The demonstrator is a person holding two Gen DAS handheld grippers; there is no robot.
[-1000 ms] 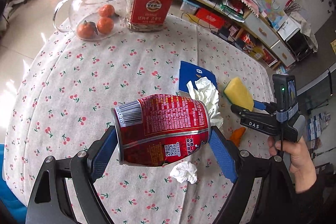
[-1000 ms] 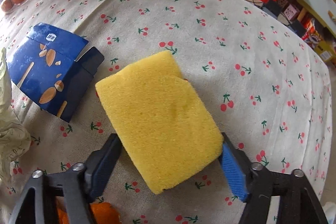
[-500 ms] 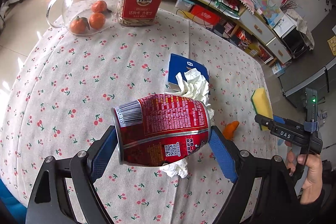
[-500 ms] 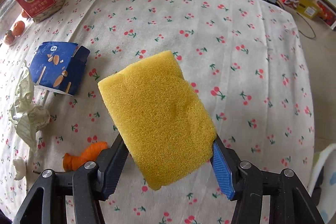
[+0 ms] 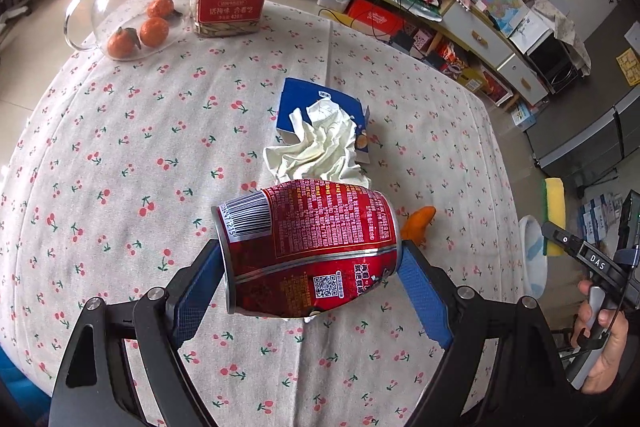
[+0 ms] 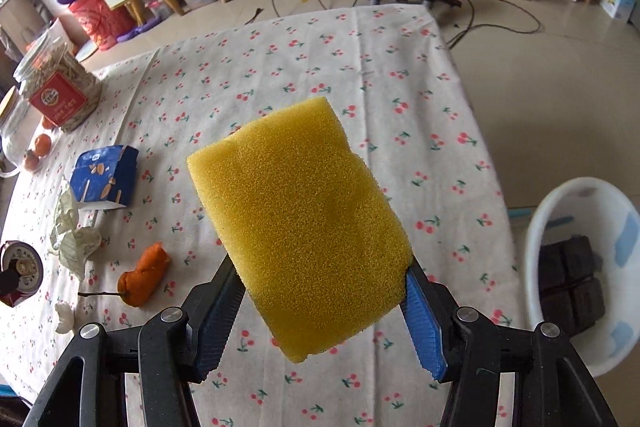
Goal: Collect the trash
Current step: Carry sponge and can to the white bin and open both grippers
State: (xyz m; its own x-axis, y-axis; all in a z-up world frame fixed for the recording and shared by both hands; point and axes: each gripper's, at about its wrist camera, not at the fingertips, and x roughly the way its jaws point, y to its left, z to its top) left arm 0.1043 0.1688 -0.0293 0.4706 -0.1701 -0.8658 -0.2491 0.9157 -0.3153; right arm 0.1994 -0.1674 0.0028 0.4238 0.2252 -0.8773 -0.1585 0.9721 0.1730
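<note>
Cherry-print tablecloth [image 5: 120,131] — on it blue carton [image 6: 105,174], crumpled tissue [image 5: 320,147], orange peel [image 6: 145,274].

The left gripper [image 5: 310,277] is angled steeply down, its blue-padded jaws clamped on a dented red drink can [image 5: 308,247]. The right gripper [image 6: 320,311], at three o'clock, is pinched on a yellow foam sponge [image 6: 298,223].
</note>
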